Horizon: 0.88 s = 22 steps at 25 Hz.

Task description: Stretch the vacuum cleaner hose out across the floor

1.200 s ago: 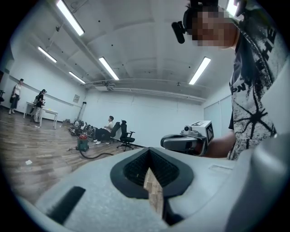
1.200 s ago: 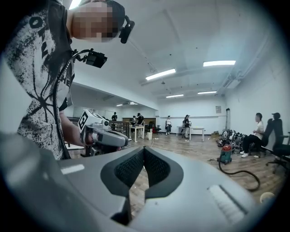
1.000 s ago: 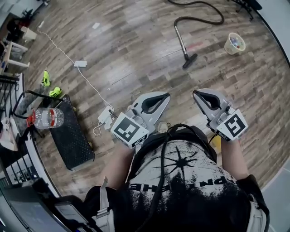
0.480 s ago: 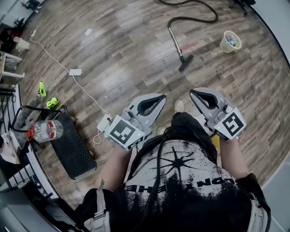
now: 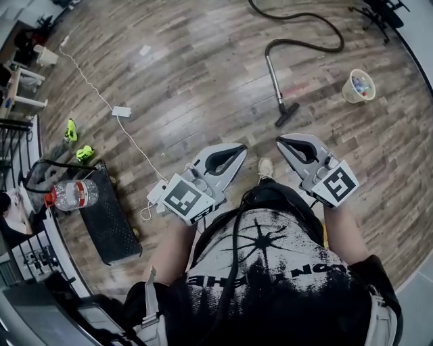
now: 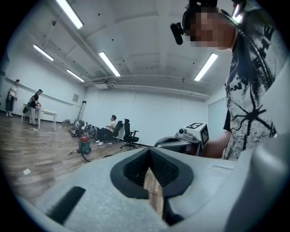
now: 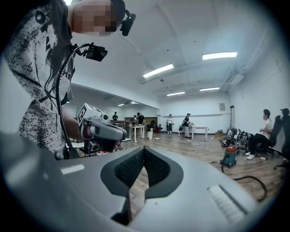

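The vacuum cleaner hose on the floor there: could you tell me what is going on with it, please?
A person on the wood floor holds tongs in each hand. The left tongs and the right tongs are both shut and empty. The vacuum cleaner hose lies curled on the floor ahead, untouched, with its wand attached.

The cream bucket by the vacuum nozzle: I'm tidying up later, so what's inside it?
The cream bucket holds a small heap of mixed coloured bits, too small to identify. Whatever lies beneath them, and the bucket's bottom, is covered.
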Tool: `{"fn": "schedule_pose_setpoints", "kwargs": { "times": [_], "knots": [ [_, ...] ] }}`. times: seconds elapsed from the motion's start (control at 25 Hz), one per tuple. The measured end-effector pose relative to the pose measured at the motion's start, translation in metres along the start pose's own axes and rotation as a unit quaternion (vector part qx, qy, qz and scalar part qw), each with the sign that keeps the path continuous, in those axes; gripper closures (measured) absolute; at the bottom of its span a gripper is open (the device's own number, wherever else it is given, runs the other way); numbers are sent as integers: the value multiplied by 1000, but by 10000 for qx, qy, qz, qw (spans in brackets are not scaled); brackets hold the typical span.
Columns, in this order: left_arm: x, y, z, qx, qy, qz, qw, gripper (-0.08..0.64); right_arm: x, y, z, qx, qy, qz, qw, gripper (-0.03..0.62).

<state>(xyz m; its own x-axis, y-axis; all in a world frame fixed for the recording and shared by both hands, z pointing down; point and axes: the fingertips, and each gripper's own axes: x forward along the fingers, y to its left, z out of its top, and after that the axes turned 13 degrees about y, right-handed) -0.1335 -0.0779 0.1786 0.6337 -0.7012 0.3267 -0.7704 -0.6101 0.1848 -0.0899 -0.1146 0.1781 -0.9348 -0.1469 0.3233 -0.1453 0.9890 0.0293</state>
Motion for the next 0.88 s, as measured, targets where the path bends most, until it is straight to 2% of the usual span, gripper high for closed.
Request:
{"fn": "schedule_pose_setpoints", "kwargs": {
  "times": [0.28,0.52,0.72,0.88],
  "knots": [
    [68,60,51,5,-131,299,9995,560,10,-100,16,-385,-1,234,9990,584],
    [118,103,73,-61,-206,439,9988,560,14,-172,12,-356,-19,229,9991,584],
    [146,133,90,-69,-190,542,9983,560,15,-217,8,-173,-63,178,9997,584],
    [159,148,96,-69,-153,539,9984,560,22,-233,5,-92,-72,194,9997,584]
  ]
}}
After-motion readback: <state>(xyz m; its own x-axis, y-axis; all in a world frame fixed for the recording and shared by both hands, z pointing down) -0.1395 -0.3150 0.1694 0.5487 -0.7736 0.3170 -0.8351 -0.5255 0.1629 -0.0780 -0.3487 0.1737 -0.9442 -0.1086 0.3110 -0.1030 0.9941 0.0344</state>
